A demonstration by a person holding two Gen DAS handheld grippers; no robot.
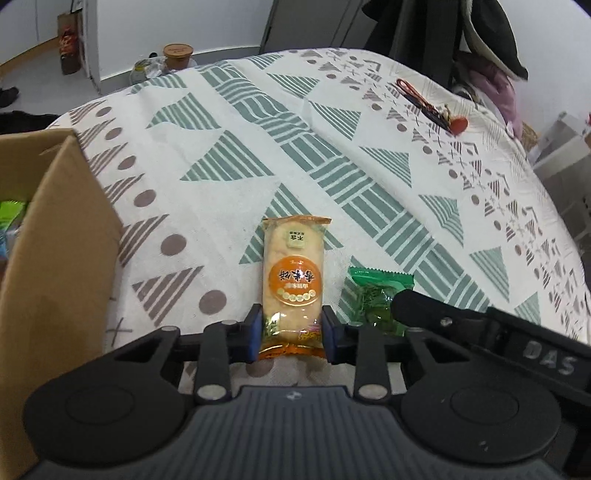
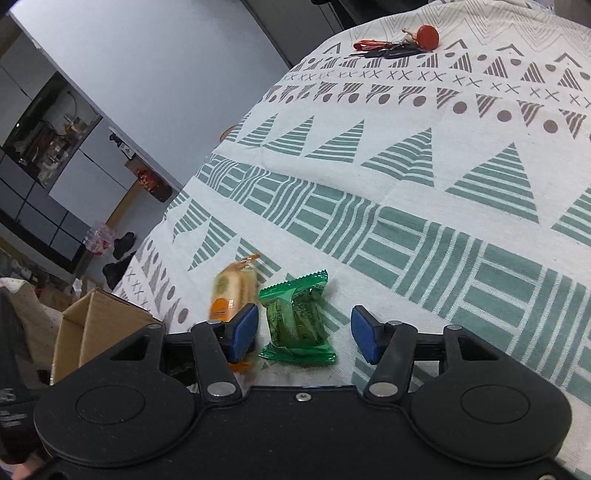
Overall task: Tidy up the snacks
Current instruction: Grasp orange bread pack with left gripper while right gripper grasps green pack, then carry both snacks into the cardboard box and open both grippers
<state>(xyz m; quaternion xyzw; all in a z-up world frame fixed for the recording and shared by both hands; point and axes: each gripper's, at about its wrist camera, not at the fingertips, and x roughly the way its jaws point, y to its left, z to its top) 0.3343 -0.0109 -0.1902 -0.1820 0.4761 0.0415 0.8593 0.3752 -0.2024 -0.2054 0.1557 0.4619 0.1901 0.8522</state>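
An orange rice-cracker packet [image 1: 292,280] lies lengthwise on the patterned tablecloth [image 1: 229,155], and my left gripper [image 1: 292,330] is shut on its near end, a blue pad pressing each side. To its right lies a green snack packet [image 1: 376,299]. In the right wrist view that green packet [image 2: 295,325] sits between the blue pads of my right gripper [image 2: 303,336], which stands open with gaps on both sides. The orange packet [image 2: 232,291] shows blurred just left of the left pad. An open cardboard box [image 1: 55,258] stands at the left with some wrapped snacks inside.
A bunch of keys with a red tag [image 1: 432,107] lies at the table's far side, also in the right wrist view as keys [image 2: 399,46]. The box [image 2: 96,325] sits at the table's left edge. Dark clothing [image 1: 480,33] hangs beyond the far edge.
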